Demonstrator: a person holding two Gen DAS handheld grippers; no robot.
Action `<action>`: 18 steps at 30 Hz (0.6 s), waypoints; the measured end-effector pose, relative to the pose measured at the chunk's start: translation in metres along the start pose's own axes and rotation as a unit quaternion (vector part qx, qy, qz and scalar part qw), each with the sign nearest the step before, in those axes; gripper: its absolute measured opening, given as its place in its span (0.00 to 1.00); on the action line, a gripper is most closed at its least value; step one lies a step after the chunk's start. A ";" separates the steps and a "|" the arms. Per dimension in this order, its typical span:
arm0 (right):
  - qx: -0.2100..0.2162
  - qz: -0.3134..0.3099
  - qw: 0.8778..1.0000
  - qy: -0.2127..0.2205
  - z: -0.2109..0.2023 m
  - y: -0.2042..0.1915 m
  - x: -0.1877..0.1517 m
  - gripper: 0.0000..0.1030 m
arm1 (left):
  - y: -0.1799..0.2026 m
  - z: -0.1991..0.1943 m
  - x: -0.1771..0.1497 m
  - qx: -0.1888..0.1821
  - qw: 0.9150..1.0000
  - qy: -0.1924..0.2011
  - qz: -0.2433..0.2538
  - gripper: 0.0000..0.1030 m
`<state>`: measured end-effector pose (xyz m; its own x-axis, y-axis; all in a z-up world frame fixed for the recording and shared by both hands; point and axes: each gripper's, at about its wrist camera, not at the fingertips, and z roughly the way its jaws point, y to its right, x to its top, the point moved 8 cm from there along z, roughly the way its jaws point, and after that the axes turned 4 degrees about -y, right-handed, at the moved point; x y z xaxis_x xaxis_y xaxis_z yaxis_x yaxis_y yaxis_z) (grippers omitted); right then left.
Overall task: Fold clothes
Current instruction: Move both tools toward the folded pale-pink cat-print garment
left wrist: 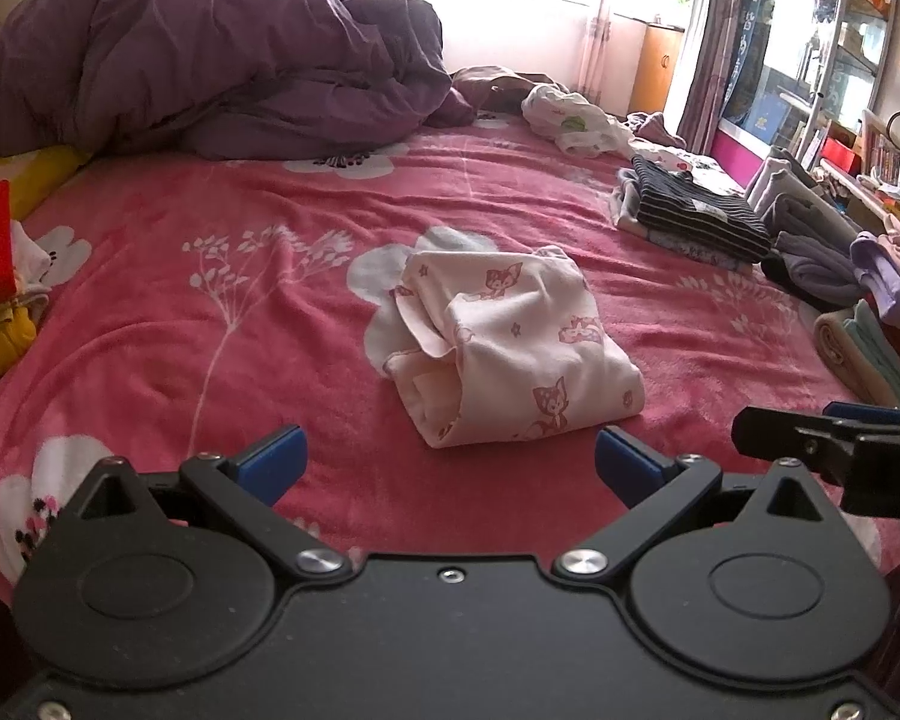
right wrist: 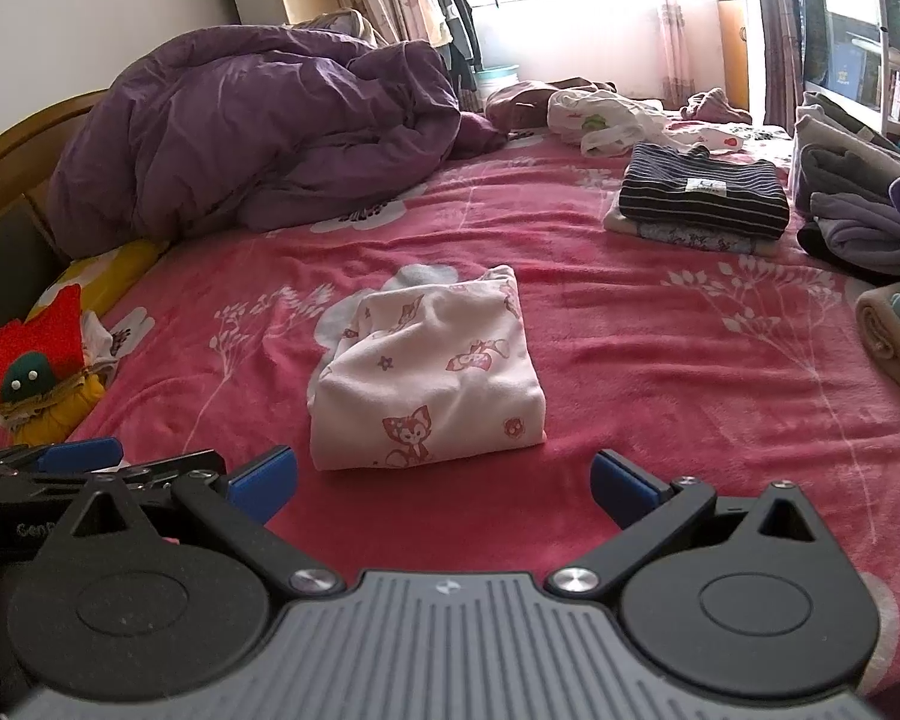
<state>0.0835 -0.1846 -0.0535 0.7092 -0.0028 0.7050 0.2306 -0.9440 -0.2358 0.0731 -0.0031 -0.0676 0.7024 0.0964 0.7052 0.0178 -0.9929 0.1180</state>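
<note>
Pink fox-print garment, loosely folded, lay mid-bed on red floral blanket; left gripper and right gripper both spread wide, empty, near it; fold judged near-finished, next calling for tidying or stacking

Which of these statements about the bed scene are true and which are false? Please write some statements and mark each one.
1. The pink garment lies folded on the red bedsheet. True.
2. The right gripper is shut on the pink garment. False: its jaws are open and hold nothing.
3. The striped garment sits on top of a stack of folded clothes. True.
4. The purple quilt is spread flat over the whole bed. False: it is bunched in a heap at the far left.
5. The left gripper is open, short of the pink garment. True.
</note>
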 end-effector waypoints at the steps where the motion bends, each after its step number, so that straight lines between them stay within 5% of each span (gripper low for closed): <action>1: 0.000 0.000 1.000 0.000 0.000 0.000 0.000 1.00 | 0.000 0.000 0.000 0.000 1.000 0.000 0.000 1.00; 18: 0.001 0.004 1.000 -0.007 0.004 0.003 -0.004 1.00 | 0.001 0.005 -0.002 -0.003 1.000 -0.006 -0.001 1.00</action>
<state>0.0838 -0.1865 -0.0596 0.7207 -0.0064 0.6932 0.2252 -0.9435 -0.2429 0.0750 -0.0043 -0.0721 0.7115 0.0983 0.6957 0.0160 -0.9922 0.1238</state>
